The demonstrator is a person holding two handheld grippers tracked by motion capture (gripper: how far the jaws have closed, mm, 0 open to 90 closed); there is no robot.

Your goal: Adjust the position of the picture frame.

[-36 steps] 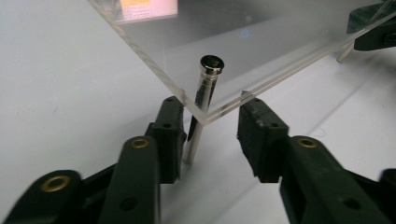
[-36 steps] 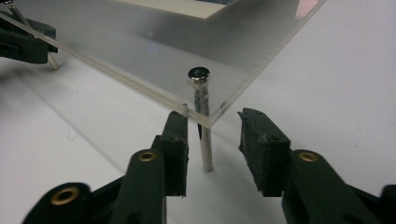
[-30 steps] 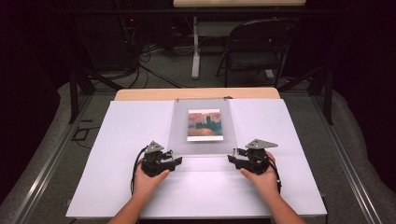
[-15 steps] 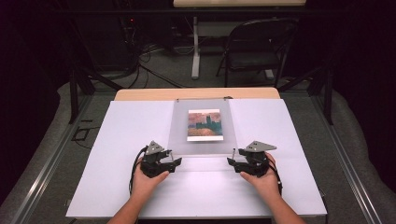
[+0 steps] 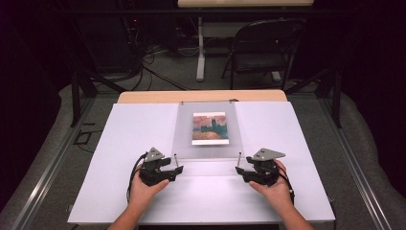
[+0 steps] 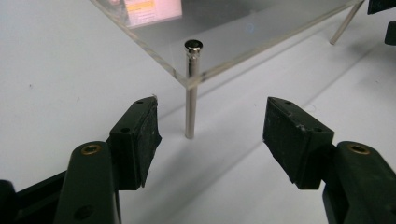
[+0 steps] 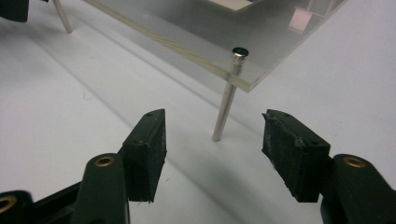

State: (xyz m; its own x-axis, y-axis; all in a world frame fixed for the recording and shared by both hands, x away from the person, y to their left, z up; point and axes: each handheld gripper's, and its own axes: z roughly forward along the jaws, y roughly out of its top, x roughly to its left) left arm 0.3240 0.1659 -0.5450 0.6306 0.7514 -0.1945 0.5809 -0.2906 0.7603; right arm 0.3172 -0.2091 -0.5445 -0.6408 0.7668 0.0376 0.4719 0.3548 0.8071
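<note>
My left gripper and right gripper both stand released, jaws wide, each facing a metal leg at a near corner of the clear acrylic stand with its picture, mid-table. If I close off-centre, I judge a pad could shove a thin leg sideways and skid or tip the stand.

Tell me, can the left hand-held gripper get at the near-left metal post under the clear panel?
Probably yes: the left hand-held gripper stands open, the post is just ahead between its jaws, untouched, and nothing lies between them.
</note>
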